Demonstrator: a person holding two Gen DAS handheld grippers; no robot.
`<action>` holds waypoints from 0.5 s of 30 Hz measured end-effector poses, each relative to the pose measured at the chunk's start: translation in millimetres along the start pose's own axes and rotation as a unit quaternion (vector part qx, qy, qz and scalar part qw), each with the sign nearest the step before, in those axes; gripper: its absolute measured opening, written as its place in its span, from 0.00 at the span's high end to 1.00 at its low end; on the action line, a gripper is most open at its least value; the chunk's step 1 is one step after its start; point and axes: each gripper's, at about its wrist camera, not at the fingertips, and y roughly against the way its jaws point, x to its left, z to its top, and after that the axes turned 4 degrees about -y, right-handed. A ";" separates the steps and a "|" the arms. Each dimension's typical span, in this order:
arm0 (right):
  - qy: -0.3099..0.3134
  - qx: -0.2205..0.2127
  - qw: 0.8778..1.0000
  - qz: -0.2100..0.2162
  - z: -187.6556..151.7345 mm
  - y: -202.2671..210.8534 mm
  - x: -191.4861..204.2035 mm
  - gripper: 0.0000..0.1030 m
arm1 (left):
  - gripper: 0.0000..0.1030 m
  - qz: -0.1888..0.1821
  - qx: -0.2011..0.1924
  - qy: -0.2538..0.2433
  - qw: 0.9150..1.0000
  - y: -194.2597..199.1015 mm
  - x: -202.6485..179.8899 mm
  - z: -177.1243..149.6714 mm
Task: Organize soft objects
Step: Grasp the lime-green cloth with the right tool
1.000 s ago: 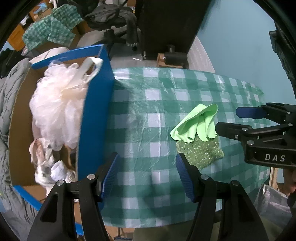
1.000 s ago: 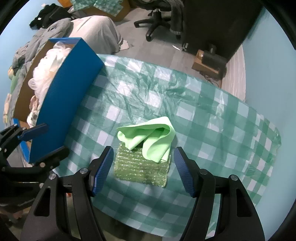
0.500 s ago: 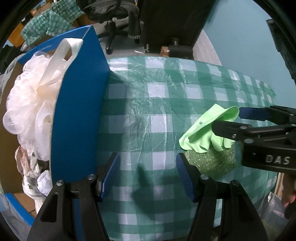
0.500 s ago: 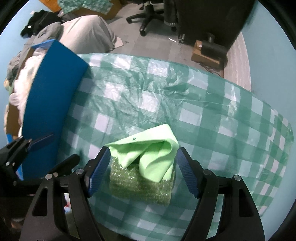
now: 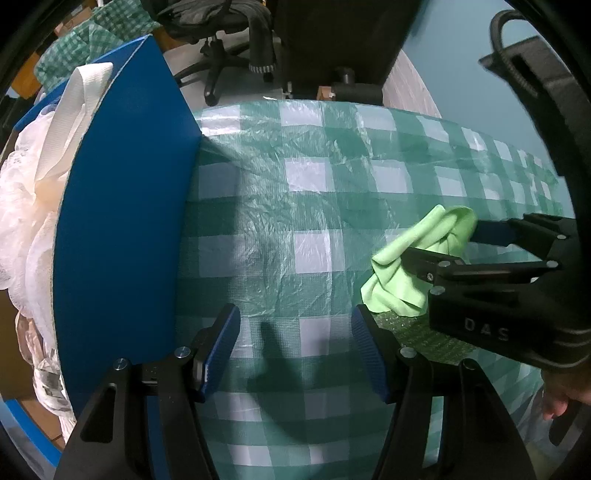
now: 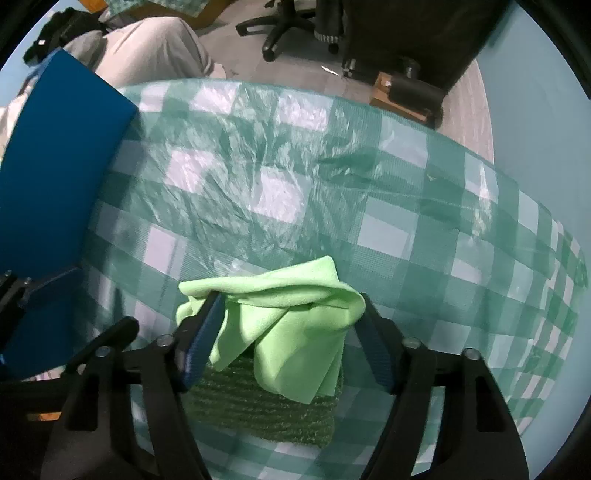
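A light green cloth point(image 6: 288, 325) lies crumpled on a dark green scrubbing pad point(image 6: 266, 413) on the checked table. My right gripper point(image 6: 291, 325) is open, with one finger on each side of the cloth and low over it. In the left wrist view the cloth point(image 5: 410, 266) sits between the right gripper's fingers point(image 5: 495, 232). My left gripper point(image 5: 295, 347) is open and empty, low over the bare tablecloth beside the blue box point(image 5: 122, 236). The box holds a white mesh bath sponge point(image 5: 26, 221).
The green checked tablecloth point(image 6: 369, 206) has wrinkled plastic over it. The blue box wall point(image 6: 48, 177) stands at the table's left edge. Beyond the table are an office chair point(image 6: 295, 22), a dark cabinet and a teal wall.
Both grippers have moved lower and closer to the table. The right gripper has come forward so its open fingers now straddle the light green cloth.
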 end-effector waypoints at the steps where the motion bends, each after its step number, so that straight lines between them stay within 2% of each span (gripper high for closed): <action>1: 0.001 0.002 1.000 -0.004 -0.9 -1.5 0.4 0.42 | 0.38 0.000 0.001 -0.001 1.000 0.7 0.1 -0.4; 3: 0.005 -0.007 1.000 -0.015 -3.5 -1.2 1.7 0.44 | 0.38 -0.002 0.000 -0.001 1.000 1.4 -0.3 -0.1; 5: 0.011 -0.015 0.999 -0.028 -6.3 -0.2 2.5 0.52 | 0.38 -0.003 0.001 0.000 1.000 1.0 0.5 -1.0; 7: 0.014 -0.022 0.999 -0.034 -8.1 2.5 2.3 0.77 | 0.38 -0.004 0.001 -0.001 1.000 1.7 0.5 -0.5; 8: 0.009 -0.022 0.999 -0.024 -8.1 4.1 -0.2 0.83 | 0.38 -0.005 0.001 -0.001 1.000 1.9 0.2 0.2; 15: -0.024 -0.038 0.999 0.000 -12.8 20.9 -16.2 0.85 | 0.38 -0.009 -0.001 -0.011 1.000 2.6 -1.6 0.3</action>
